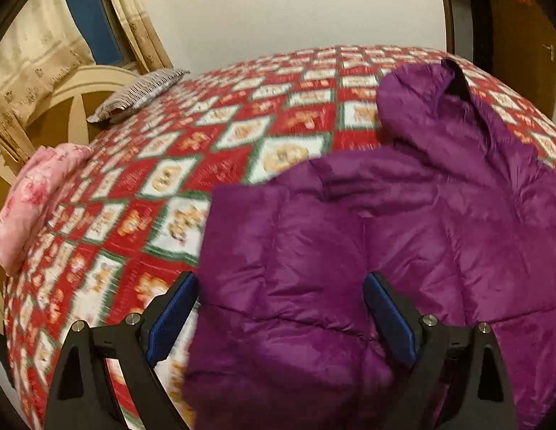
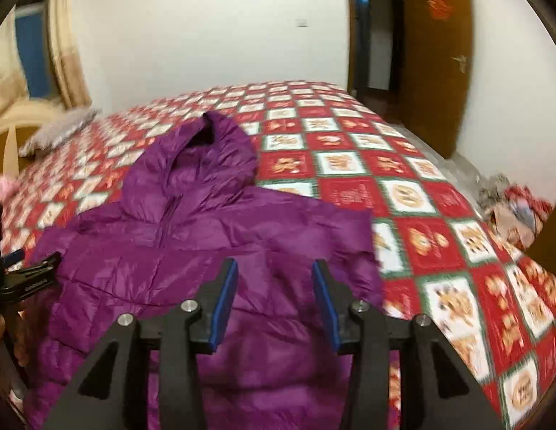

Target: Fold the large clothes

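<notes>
A purple hooded puffer jacket lies front up on the bed, its hood pointing to the far side. In the right wrist view its right side ends in a straight edge, as if laid inward over the body. My right gripper hovers over the jacket's lower middle, open, with nothing pressed between its blue pads. My left gripper is open wide above the jacket. One of its fingers is over the bedspread and the other over the purple fabric, and neither touches the cloth.
The bed carries a red and white checked bedspread. A grey striped pillow and a pink quilt lie by the cream headboard. Curtains hang behind it. A brown door and a heap of things are on the right.
</notes>
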Demonstrator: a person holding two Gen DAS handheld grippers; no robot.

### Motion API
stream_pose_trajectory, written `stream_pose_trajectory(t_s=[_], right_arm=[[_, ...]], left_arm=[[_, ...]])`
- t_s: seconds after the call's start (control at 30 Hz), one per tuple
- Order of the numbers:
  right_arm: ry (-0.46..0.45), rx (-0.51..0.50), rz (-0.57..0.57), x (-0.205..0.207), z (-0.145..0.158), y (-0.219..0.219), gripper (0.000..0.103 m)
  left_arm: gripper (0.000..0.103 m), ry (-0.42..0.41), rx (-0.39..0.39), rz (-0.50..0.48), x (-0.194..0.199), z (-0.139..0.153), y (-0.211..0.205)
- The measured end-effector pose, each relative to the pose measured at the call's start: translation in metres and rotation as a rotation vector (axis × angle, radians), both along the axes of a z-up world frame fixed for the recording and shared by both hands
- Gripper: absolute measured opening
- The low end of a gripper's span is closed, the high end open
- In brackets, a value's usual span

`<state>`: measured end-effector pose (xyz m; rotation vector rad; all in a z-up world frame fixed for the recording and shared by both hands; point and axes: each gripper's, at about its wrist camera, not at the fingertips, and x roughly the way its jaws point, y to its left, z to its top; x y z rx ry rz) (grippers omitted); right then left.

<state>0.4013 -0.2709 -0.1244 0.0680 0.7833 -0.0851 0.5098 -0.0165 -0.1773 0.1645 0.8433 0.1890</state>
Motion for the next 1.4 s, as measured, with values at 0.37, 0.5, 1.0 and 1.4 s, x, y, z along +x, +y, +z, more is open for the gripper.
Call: stream_pose_trajectory(t_s=[0.37,0.5,1.0,1.4], right_arm=[[0.061,0.006,-0.043,0.019,-0.061,-0.017,0.045],[0.053,-0.011,-0.046,0.019,-0.065,-0.013,0.045],[-0.027,-0.014,0.115,-0.002,-0.019,0.040,0.057],[0.065,-0.061,0.154,0.005,-0.068,0.059,0.057]], left_arm=[[0.095,-0.021,0.013,-0.020,-0.003,-0.020,-0.011],[0.096,-0.020,0.006,-0.020,-0.002,-0.021,-0.010],[0.096,-0.018,-0.095,0.011,-0.030,0.005,0.012],[0.097,-0.020,-0.027,-0.048,-0.035,-0.020,-0.012]])
